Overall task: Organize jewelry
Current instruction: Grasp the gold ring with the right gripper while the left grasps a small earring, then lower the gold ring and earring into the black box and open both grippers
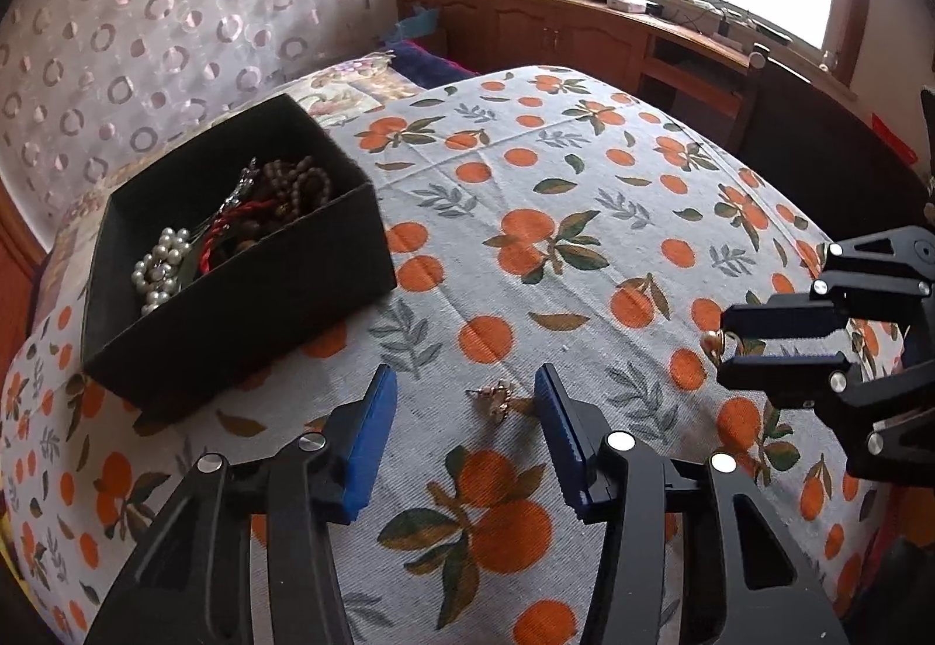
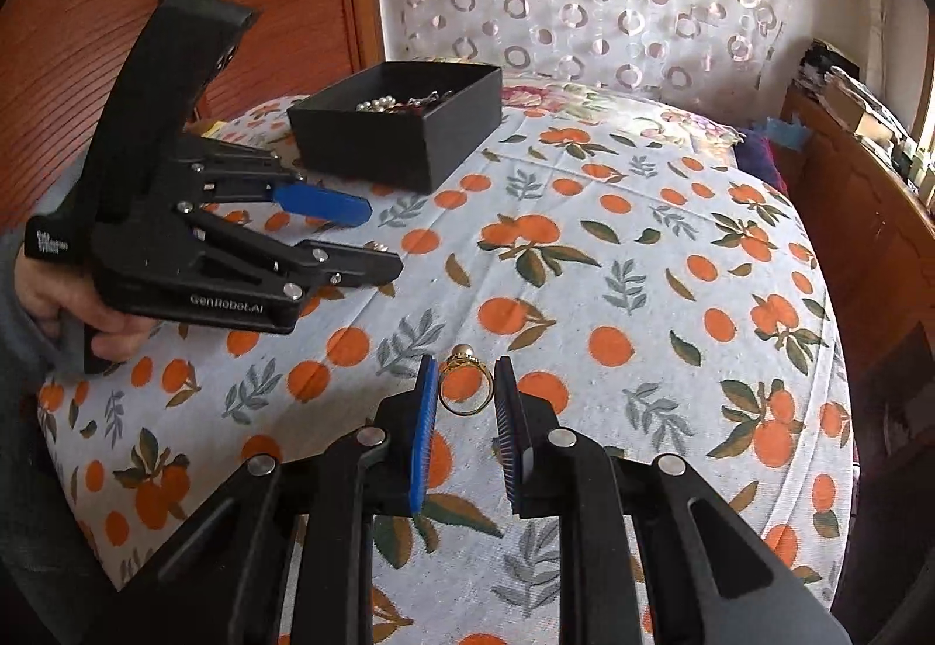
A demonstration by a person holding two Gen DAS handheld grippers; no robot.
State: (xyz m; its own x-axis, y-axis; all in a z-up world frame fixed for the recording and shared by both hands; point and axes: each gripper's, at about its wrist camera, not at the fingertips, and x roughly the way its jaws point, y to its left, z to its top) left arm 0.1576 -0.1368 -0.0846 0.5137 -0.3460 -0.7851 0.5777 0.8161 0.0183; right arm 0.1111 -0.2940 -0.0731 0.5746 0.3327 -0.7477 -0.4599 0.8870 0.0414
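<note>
Left tongs [image 1: 464,399], blue-padded, stand parted low in the left wrist view, straddling a small rose-gold trinket [image 1: 495,395] that lies on the orange-and-leaf printed cloth [image 1: 526,177]; the pads touch nothing. Whether it is an earring or a charm I cannot tell. Right tongs [image 2: 466,388] grip a thin gold ring with a pearl-like bead [image 2: 463,382] between their pads at lower centre of the right wrist view, the band upright, bead uppermost. The black open cardboard box [image 1: 245,306], already holding white pearls, dark wooden beads and a red cord, sits at left centre of the left wrist view. Judgement: the trinket is flat and small, so the left pads should sink to graze the cloth, centre on it, then close slowly without pinching fabric. The ring's grip looks narrow; carry it level to the box and release low inside it.
</note>
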